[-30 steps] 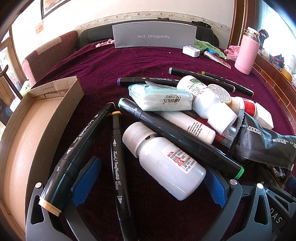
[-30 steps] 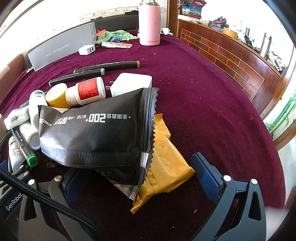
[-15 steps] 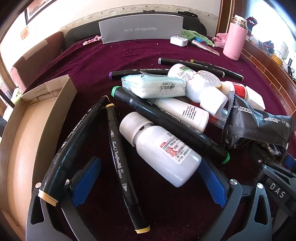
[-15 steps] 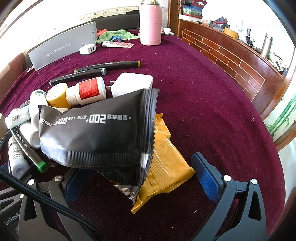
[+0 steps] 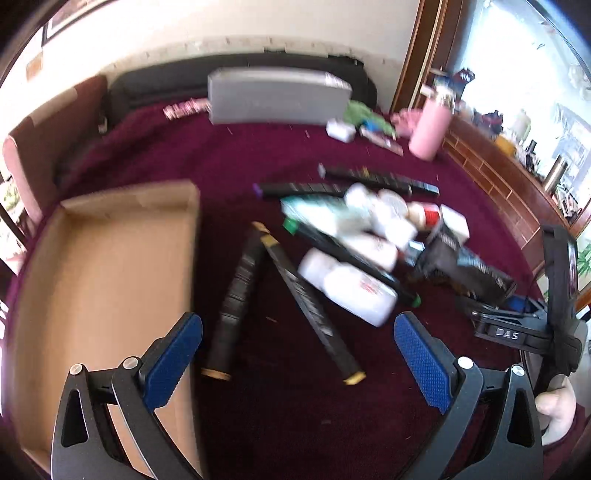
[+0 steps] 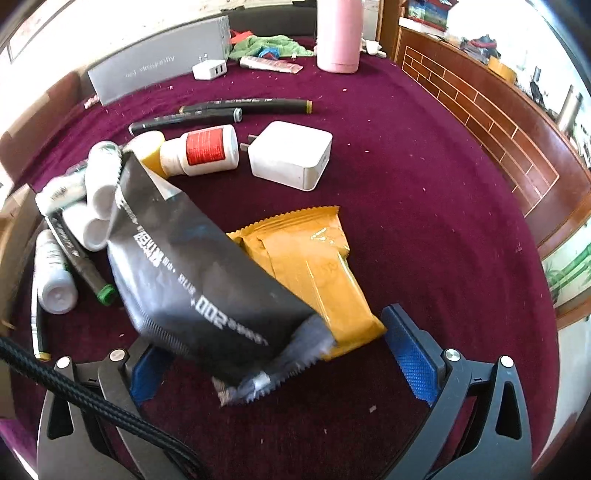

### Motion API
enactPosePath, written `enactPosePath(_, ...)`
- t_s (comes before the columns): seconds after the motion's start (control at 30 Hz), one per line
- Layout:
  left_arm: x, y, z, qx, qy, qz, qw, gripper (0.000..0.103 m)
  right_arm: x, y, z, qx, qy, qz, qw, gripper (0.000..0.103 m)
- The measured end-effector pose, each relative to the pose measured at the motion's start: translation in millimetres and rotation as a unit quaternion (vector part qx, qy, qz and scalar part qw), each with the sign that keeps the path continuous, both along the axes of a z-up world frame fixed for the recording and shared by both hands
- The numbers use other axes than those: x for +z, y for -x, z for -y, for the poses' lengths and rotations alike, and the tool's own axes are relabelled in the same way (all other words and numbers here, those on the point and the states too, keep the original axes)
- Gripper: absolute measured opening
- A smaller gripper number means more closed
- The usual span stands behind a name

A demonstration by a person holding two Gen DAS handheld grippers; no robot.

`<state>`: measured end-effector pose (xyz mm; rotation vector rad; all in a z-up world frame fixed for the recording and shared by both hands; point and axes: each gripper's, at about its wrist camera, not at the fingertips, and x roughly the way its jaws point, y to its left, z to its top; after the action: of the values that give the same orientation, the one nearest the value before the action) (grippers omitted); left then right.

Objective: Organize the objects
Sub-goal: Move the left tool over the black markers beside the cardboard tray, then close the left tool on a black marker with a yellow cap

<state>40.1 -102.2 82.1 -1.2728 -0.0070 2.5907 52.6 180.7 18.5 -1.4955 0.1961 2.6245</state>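
A pile of objects lies on the maroon cloth: two black markers (image 5: 236, 302), a white bottle (image 5: 351, 288), a green-capped marker (image 5: 343, 258) and a black packet (image 5: 465, 266). My left gripper (image 5: 297, 354) hovers open above the markers, holding nothing; this view is blurred. In the right wrist view the black packet (image 6: 207, 280) lies slanted over a yellow packet (image 6: 314, 269). Its crimped end sits between the fingers of my open right gripper (image 6: 279, 365) and covers the left fingertip. Behind them lie a red-label bottle (image 6: 203, 151) and a white charger (image 6: 291, 155).
An open cardboard box (image 5: 110, 258) sits left of the pile. A grey box (image 5: 277, 96), a pink flask (image 6: 338, 33), a small charger (image 6: 208, 68) and a green cloth (image 6: 269, 42) stand at the back. A wooden ledge (image 6: 498, 122) borders the right side.
The left gripper has pulled back and up fast, so the pile looks smaller and the box shows more. The black packet has swung round, uncovering the yellow packet.
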Motion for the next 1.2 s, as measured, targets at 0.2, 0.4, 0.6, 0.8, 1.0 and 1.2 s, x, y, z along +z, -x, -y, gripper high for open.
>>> enactPosePath(0.2,7.6,2.2,4.8,0.015,0.014,0.003,0.9998,0.101,28.8,-32.5,-24.9,-0.049,0.035,-0.123,0.991,0.103)
enactPosePath(0.4,-12.8,-1.7,-38.7,-0.005,0.109,-0.026,0.9937,0.100,31.1,-39.1,-27.2,-0.059,0.036,-0.148,0.987,0.103)
enactPosePath(0.6,-22.5,1.2,-43.7,-0.035,0.070,0.017,0.9968,0.075,36.0,-47.4,-34.6,-0.069,0.059,-0.178,0.980,0.103)
enactPosePath(0.8,-40.6,6.8,-60.6,-0.033,0.102,0.039,0.9935,0.071,32.9,-49.4,-49.1,-0.087,0.103,-0.176,0.975,0.103)
enactPosePath(1.0,-60.0,12.3,-75.2,-0.052,0.115,0.049,0.9908,0.041,34.1,-48.2,-43.6,-0.085,0.085,-0.175,0.977,0.103)
enactPosePath(1.2,-60.6,24.0,-84.1,-0.056,0.133,0.038,0.9888,0.045,33.0,-47.2,-41.6,-0.094,0.067,-0.170,0.979,0.103)
